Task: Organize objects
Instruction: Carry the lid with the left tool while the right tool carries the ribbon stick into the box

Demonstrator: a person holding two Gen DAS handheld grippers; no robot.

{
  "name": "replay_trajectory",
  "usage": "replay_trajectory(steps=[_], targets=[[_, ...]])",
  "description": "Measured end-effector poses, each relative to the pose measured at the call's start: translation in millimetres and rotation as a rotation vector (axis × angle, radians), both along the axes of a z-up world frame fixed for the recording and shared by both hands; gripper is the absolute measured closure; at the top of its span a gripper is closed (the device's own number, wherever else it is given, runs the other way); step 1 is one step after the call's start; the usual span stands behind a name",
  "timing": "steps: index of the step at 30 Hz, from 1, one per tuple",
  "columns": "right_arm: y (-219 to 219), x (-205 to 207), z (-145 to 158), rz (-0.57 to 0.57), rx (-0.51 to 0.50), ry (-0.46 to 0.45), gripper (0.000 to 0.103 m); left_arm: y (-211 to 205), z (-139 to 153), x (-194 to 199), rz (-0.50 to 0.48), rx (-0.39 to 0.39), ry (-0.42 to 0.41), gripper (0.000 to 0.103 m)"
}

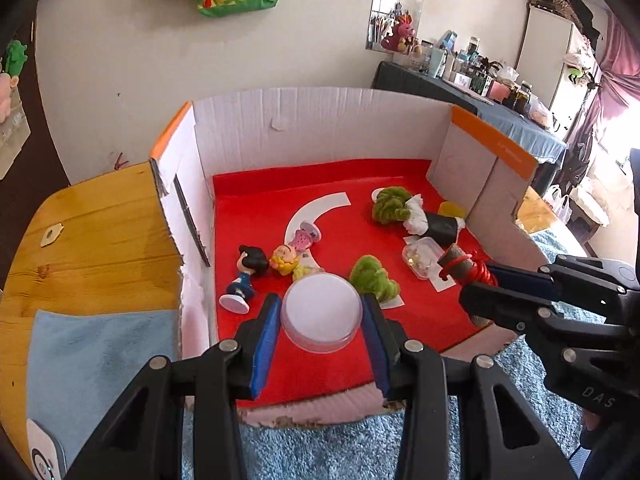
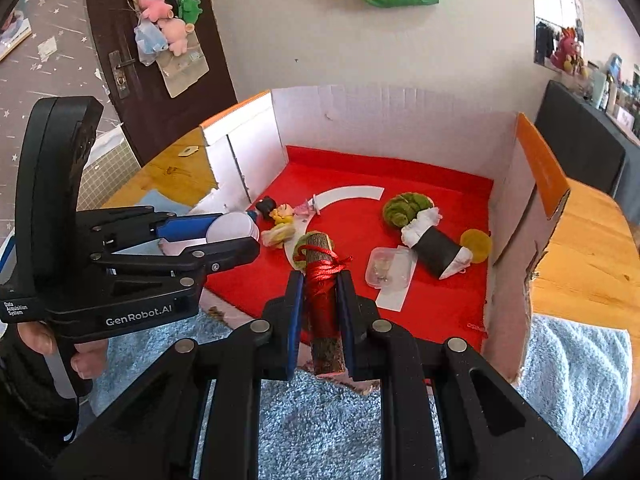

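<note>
Objects both gripped: left tongs [image 1: 320, 312] pinch white lid [image 1: 320, 312], right tongs [image 2: 322, 320] pinch roped stick [image 2: 322, 300]. Probably lower gently onto red mat [image 1: 340, 364] ahead.

Both views are bright with daylight, and the window [image 1: 628, 120] at the right edge is overexposed. The fisheye lens bends the edges strongly, with dark corners.

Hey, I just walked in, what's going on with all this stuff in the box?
A person is sorting small things in a cardboard box lined with red felt, a hand-held gripper in each hand. The left hand-held gripper holds a round white container. The right hand-held gripper is clamped on a wooden stick wrapped in red cord. Both hover over the box's near edge. Figurines, green plush pieces and a small clear case lie inside.
</note>
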State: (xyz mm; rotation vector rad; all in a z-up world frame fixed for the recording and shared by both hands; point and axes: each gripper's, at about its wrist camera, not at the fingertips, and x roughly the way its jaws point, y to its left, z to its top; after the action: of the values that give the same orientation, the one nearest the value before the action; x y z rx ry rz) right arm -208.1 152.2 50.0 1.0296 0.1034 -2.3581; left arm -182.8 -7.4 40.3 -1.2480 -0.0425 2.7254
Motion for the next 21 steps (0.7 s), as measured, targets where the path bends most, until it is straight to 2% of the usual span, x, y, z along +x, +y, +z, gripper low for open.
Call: replay_trajectory(steps=[13,21], targets=[[-5,-18,-22,-0.002,0.045,-0.080,0.087,3,-22,-16,-0.018,-0.008,-0.064,0.061],[-5,-25,-33,-0.003,0.055,-0.123,0.087,4,-27,-19,-0.024,-0.009,-0.073,0.061]])
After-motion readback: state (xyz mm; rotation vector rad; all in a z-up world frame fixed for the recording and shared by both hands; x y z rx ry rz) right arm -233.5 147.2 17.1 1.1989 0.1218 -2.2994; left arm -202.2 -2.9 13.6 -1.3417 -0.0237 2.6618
